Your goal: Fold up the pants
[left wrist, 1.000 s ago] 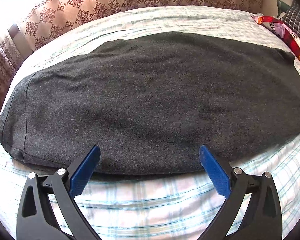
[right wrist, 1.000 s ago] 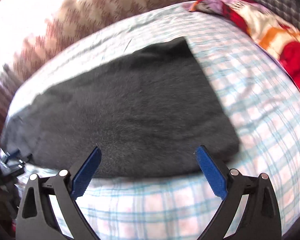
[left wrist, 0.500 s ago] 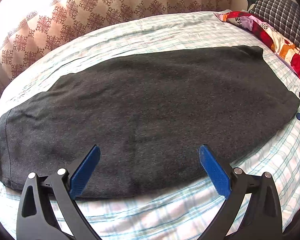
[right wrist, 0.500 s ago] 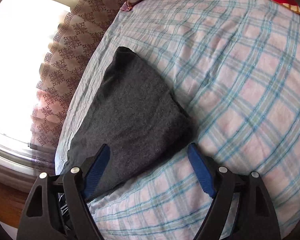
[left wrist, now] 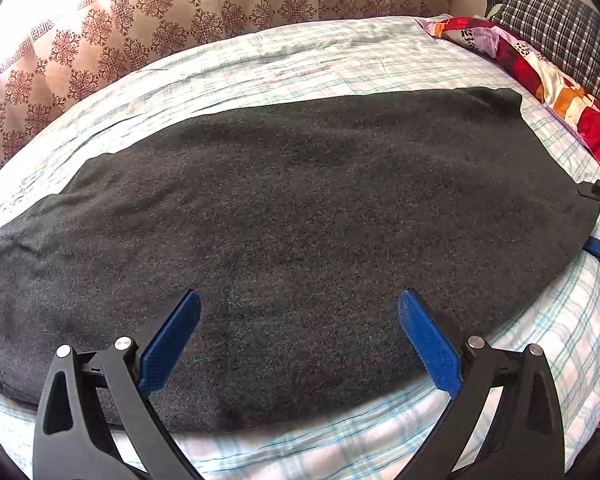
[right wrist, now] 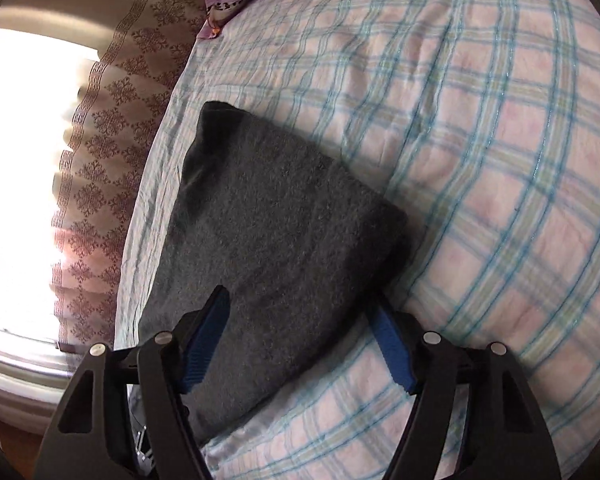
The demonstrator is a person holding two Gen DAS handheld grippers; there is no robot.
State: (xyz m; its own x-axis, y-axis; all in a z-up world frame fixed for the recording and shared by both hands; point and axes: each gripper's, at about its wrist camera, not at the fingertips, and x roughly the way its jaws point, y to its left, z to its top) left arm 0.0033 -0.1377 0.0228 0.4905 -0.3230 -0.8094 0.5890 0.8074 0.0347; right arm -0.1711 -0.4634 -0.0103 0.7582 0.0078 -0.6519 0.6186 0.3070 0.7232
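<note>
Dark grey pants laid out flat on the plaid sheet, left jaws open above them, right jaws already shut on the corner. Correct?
Not quite: the right gripper is not shut. The right wrist view shows its jaws apart, straddling the corner of the pants, narrower than the left's. The rest holds: the pants lie flat on the plaid sheet, and the left gripper is open above them.

One pants (left wrist: pixel 300 216), two claws – left (left wrist: pixel 298 332), right (right wrist: pixel 300 336)

surface: bed under a pale sheet checked in blue and pink (left wrist: pixel 340 52) | on it: dark grey fleece pants (left wrist: pixel 300 220), spread flat along the bed | head end: red, orange and purple patterned quilt (left wrist: pixel 540 76) beside black-and-white checked pillow (left wrist: pixel 556 20) | pants corner lies near the quilt
</note>
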